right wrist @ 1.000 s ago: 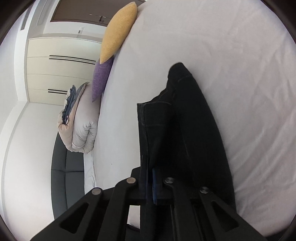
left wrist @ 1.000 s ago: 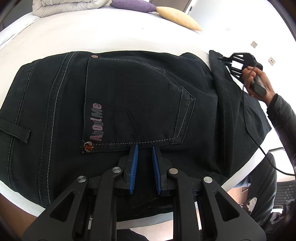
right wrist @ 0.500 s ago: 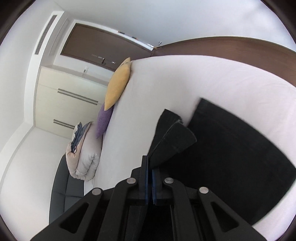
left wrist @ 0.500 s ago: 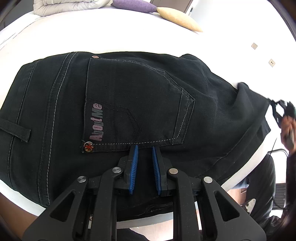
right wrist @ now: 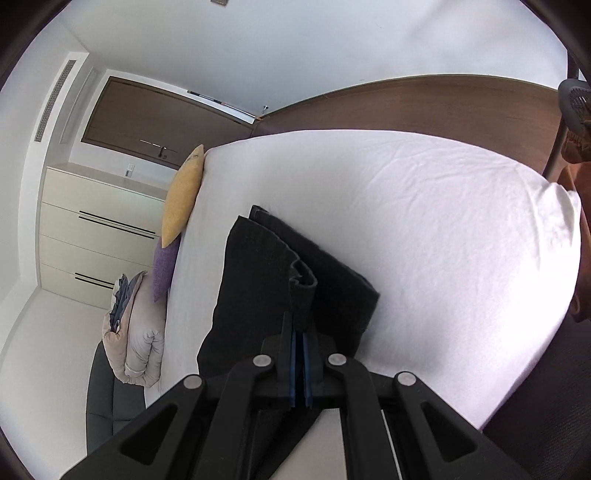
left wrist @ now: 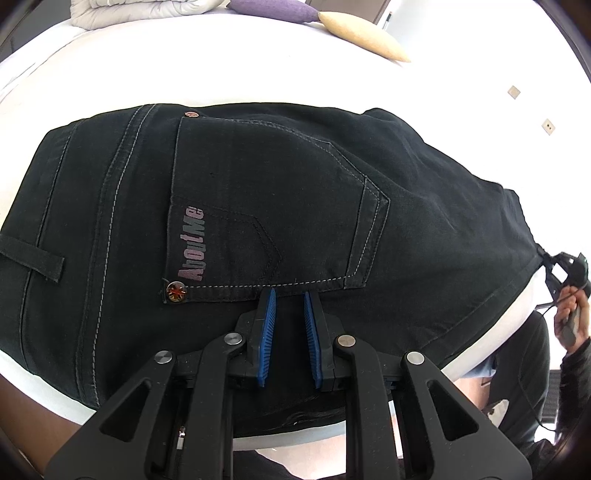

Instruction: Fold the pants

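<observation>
One pair of black pants (left wrist: pixel 280 206) lies across the white bed (left wrist: pixel 207 74), back pocket (left wrist: pixel 273 206) up, its near edge hanging over the mattress side toward us. We hold the left gripper (left wrist: pixel 289 295) on the cloth just below that pocket, its blue pads (left wrist: pixel 266 332) drawn close with a narrow gap, and we cannot tell whether any cloth is caught there. Our right gripper (right wrist: pixel 300 325) pinches a fold of the pants' far end (right wrist: pixel 301 291) tight between its pads, pulled out off the bed's side. Beyond the pants lie a yellow pillow (left wrist: pixel 364 35), a purple pillow (left wrist: pixel 273 7) and a rolled duvet (left wrist: pixel 144 11).
</observation>
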Available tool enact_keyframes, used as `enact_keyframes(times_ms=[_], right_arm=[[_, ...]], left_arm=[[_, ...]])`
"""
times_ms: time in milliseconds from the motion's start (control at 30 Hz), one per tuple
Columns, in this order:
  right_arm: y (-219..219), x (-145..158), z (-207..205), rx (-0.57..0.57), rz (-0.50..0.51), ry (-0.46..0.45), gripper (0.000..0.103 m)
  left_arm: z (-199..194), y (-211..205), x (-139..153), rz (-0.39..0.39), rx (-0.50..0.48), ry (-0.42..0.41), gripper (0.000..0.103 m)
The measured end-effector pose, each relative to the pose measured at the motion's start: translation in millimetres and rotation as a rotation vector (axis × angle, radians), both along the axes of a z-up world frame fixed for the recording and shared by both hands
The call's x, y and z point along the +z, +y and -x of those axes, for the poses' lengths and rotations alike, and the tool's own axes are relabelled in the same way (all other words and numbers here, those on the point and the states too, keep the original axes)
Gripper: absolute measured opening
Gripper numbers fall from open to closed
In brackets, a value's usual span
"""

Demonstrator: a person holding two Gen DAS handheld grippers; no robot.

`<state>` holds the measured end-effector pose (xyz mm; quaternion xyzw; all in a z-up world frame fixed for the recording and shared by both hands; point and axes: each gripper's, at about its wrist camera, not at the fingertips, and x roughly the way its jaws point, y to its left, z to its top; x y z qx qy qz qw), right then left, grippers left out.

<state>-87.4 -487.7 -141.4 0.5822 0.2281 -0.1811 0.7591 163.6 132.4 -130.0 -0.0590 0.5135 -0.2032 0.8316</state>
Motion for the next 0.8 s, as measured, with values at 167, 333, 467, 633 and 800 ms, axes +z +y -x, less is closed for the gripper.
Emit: enact_keyframes(times_ms=[167, 333, 467, 633, 800], right_arm=[[2.7, -7.7, 2.0, -0.013, -0.022, -0.011, 0.003], [-0.4, -5.1, 9.8, -0.023, -0.020, -0.012, 0.003], [-1.9, -2.9, 7.2, -0.018, -0.007, -0.008, 0.003], [-2.1, -10.6, -1.1, 0.057, 0.015, -0.006, 0.001], [-10.0, 6.9, 13.2, 0.063, 0.036, 0.018, 0.012]], left_arm=[[3.2, 4.3, 1.3, 0.045, 0.038, 0.001, 0.016], [5.5, 7.2, 1.6, 0.090, 0.043, 0.006, 0.016], [6.6, 9.3, 1.6, 0.109, 0.029, 0.002, 0.016], [6.1, 22.6, -2.5, 0.163, 0.033, -0.003, 0.016], [8.9, 34.8, -4.8, 0.191, 0.034, 0.000, 0.016]])
